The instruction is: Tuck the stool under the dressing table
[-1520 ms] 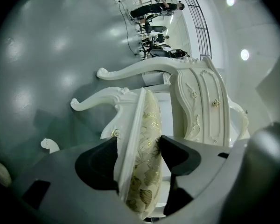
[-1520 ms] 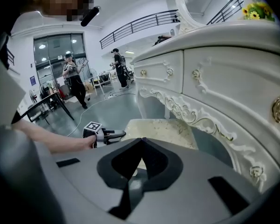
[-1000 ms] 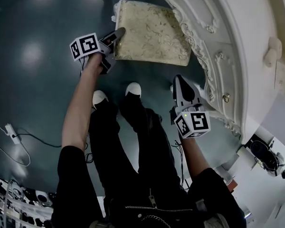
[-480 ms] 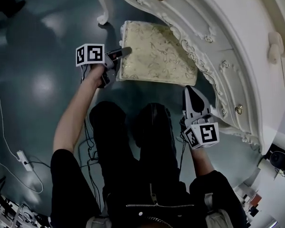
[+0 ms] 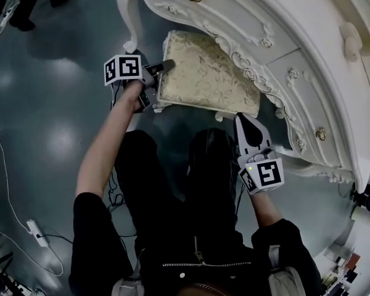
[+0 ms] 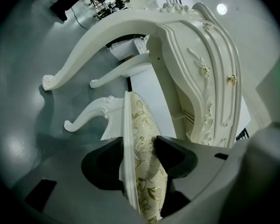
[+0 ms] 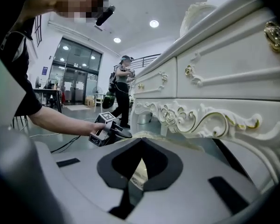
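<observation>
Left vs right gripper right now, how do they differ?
Left gripper has just been closing and is clamped on the stool's seat edge; right gripper is shut on nothing. Left touches the stool; right hangs near its corner, beside the dressing table. Both carry marker cubes.

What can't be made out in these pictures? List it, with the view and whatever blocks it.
- Far edge of the stool: head view, tucked under the dressing table front.
- Legs of the stool: head view, mostly beneath its seat.
- Most of the stool: right gripper view, behind the right gripper itself.
- Top of the dressing table: head view, cut off at the right edge.
</observation>
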A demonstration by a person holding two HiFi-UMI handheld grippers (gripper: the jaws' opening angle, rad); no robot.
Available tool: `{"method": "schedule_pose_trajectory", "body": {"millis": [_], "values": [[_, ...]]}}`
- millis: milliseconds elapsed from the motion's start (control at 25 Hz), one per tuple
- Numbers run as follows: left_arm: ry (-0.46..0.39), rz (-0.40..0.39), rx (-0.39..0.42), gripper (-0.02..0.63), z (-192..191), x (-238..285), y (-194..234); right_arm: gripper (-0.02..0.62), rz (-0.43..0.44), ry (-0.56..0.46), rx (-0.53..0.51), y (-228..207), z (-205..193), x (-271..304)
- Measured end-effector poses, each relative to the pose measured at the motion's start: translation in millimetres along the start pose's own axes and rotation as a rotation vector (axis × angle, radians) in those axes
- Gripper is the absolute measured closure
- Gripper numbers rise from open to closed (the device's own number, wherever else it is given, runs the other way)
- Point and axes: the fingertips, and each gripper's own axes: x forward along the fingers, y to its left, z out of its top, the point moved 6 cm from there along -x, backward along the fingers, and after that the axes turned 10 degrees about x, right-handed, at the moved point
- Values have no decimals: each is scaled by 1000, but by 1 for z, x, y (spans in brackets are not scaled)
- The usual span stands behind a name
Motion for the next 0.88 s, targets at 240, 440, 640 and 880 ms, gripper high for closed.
{"method": "schedule_pose_trajectory", "body": {"millis": [240,440,640,880], "values": [[-35,-17,11,373,13,15,3,589,-3,-32,-33,0,0,-3],[-83,-42,42,373,22,26,3,589,-14,-49,-39,2,-2,-3],[-143,7,309,340,19,13,-13,589,-27,-53,-43,7,-3,-5],[-153,218,839,295,-16,-19,-52,589,-44,-52,-37,7,-6,-7]]}}
